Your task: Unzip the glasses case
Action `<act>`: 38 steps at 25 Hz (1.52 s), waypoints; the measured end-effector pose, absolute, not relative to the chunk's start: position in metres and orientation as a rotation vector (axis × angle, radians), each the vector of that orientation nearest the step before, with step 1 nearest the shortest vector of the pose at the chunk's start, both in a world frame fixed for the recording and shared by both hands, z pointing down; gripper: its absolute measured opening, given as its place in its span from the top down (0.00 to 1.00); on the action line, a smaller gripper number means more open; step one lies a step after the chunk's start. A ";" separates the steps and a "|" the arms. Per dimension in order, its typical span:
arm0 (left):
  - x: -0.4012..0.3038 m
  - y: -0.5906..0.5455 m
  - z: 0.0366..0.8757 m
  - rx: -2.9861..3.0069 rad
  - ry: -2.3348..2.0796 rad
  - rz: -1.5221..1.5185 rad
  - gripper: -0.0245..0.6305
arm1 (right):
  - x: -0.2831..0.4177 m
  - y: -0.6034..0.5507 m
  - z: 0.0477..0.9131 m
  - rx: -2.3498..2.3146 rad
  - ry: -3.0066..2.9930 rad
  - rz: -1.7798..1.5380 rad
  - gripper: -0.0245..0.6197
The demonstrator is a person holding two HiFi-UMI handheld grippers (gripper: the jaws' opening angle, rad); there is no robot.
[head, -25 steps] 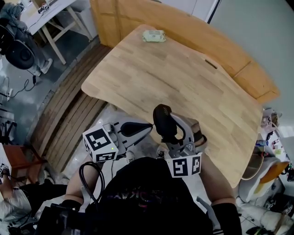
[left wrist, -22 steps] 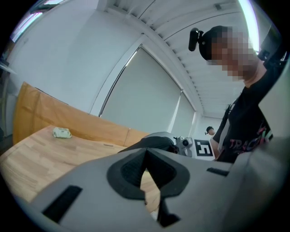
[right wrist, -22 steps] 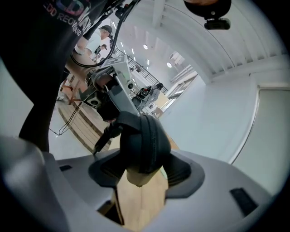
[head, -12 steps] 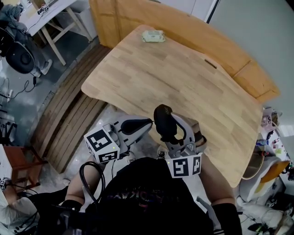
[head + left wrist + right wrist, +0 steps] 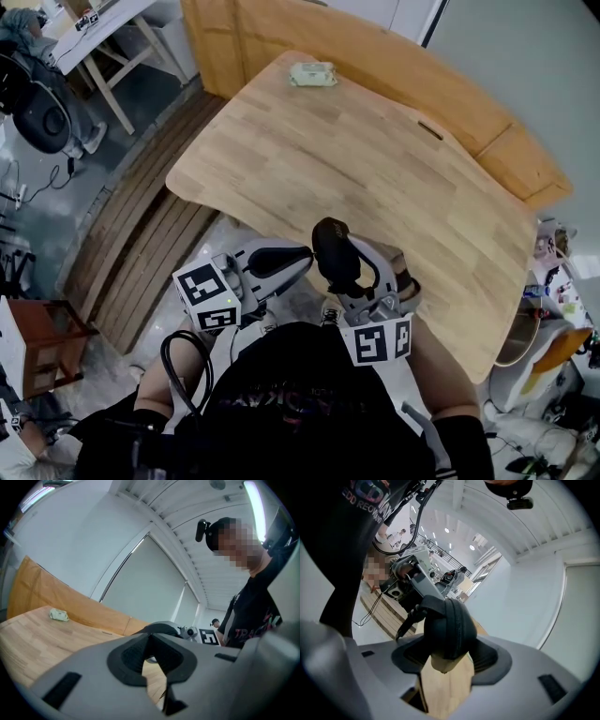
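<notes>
A black glasses case (image 5: 333, 251) is held on end in front of my torso, just short of the table's near edge. My right gripper (image 5: 345, 267) is shut on it, its grey fingers (image 5: 377, 270) clasping the sides. In the right gripper view the case (image 5: 452, 625) fills the space between the pads, zip seam facing me. My left gripper (image 5: 305, 257) points at the case from the left, jaws shut, tips at the case's left edge. A thin dark strand (image 5: 404, 625) hangs there. Whether a zip tab is pinched I cannot tell. The left gripper view shows closed pads (image 5: 136, 656) with the case (image 5: 161, 627) just beyond.
The wooden table (image 5: 375, 159) stretches ahead, with a pale green packet (image 5: 314, 73) at its far end. Slatted wooden flooring (image 5: 141, 234) lies left of it. A white desk (image 5: 103, 28) stands at the far left, and clutter (image 5: 553, 319) sits by the table's right end.
Both grippers and the case stay where they were. A person on the floor at the lower left has moved mostly out of view.
</notes>
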State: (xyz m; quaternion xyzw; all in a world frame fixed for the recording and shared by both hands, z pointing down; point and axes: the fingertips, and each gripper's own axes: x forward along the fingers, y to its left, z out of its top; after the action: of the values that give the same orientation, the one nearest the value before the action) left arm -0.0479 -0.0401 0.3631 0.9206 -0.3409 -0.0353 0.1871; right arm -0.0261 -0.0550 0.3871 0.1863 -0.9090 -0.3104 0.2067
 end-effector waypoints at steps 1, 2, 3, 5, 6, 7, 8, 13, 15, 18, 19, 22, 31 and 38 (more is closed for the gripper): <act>-0.048 -0.040 0.364 2.590 -0.953 -0.094 0.93 | -0.027 -0.055 0.388 0.514 -2.531 -0.865 0.55; -0.047 -0.040 0.365 2.589 -0.947 -0.090 0.93 | -0.027 -0.055 0.388 0.508 -2.532 -0.866 0.55; -0.046 -0.039 0.365 2.589 -0.938 -0.092 0.93 | -0.028 -0.054 0.388 0.502 -2.536 -0.866 0.55; -0.045 -0.039 0.364 2.589 -0.926 -0.112 0.94 | -0.028 -0.054 0.386 0.499 -2.547 -0.863 0.55; -0.044 -0.039 0.363 2.590 -0.928 -0.119 0.94 | -0.028 -0.055 0.385 0.503 -2.549 -0.865 0.55; -0.045 -0.040 0.362 2.588 -0.931 -0.125 0.94 | -0.028 -0.055 0.385 0.506 -2.548 -0.868 0.55; -0.045 -0.040 0.362 2.586 -0.934 -0.128 0.94 | -0.028 -0.056 0.384 0.506 -2.547 -0.870 0.55; -0.046 -0.041 0.362 2.605 -0.972 -0.089 0.95 | -0.030 -0.059 0.386 0.503 -2.533 -0.862 0.55; -0.047 -0.041 0.364 2.623 -1.005 -0.046 0.95 | -0.030 -0.061 0.389 0.508 -2.511 -0.866 0.55; -0.046 -0.040 0.368 2.670 -1.053 0.069 0.95 | -0.030 -0.065 0.394 0.518 -2.468 -0.869 0.56; -0.045 -0.040 0.369 2.689 -1.052 0.104 0.95 | -0.030 -0.067 0.396 0.521 -2.457 -0.868 0.56; -0.039 -0.039 0.370 2.727 -1.043 0.163 0.95 | -0.030 -0.071 0.399 0.528 -2.440 -0.866 0.58; -0.034 -0.025 0.351 2.641 -0.747 -0.179 0.95 | -0.030 -0.052 0.377 0.460 -2.653 -1.008 0.53; -0.037 -0.001 0.323 2.613 -0.389 -0.400 0.95 | -0.028 -0.022 0.346 0.339 -2.740 -1.243 0.52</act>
State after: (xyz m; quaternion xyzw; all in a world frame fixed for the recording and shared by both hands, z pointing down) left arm -0.0368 -0.0014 0.3226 0.9511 -0.1417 -0.1455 0.2327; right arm -0.0283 -0.0219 0.3461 0.1116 -0.9035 -0.4099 0.0568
